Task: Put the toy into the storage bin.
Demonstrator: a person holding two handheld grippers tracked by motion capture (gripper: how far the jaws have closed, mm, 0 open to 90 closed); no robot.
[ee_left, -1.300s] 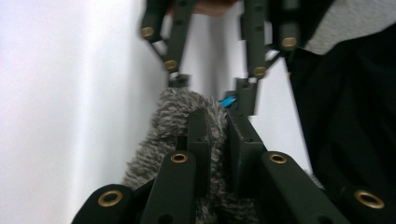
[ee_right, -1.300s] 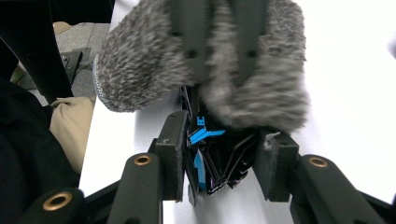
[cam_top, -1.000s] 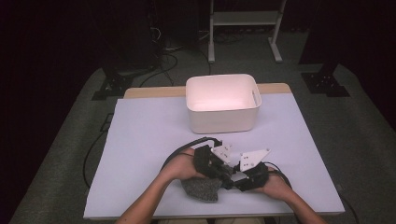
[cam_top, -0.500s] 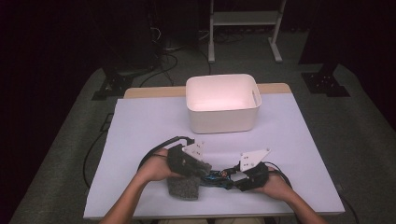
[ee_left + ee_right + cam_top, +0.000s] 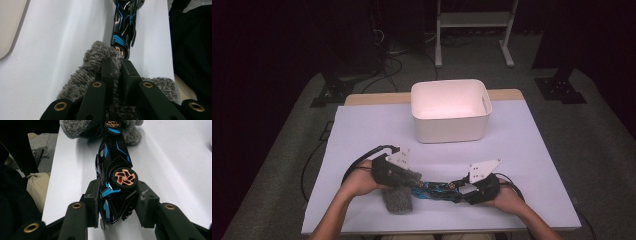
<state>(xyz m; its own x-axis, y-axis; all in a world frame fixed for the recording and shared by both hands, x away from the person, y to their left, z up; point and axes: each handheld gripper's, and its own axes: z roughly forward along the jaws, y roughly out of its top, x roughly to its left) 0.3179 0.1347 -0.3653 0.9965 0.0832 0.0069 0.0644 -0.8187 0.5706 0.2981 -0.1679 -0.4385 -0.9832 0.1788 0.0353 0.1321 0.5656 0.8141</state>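
A black and blue toy car [image 5: 435, 190] with orange wheels lies on its side near the table's front edge. My right gripper [image 5: 463, 189] is shut on its rear end [image 5: 113, 202], and the wheel [image 5: 123, 177] faces up between the jaws. To the left, my left gripper [image 5: 411, 178] is shut on a grey fuzzy cloth [image 5: 397, 200]. In the left gripper view the cloth [image 5: 91, 63] bunches around the closed jaws of my left gripper [image 5: 116, 64] and touches the car's front tip [image 5: 123, 25]. The right gripper view shows the cloth [image 5: 77, 128] at the car's far end.
A white plastic bin [image 5: 449, 107] stands at the back middle of the pale table [image 5: 362, 130]; its corner [image 5: 8, 22] shows in the left gripper view. Cables trail from both grippers. A dark floor and stand legs surround the table.
My left gripper has carried the grey cloth leftward, away from the right gripper, and more of the car's length shows between them. The right gripper has stayed put.
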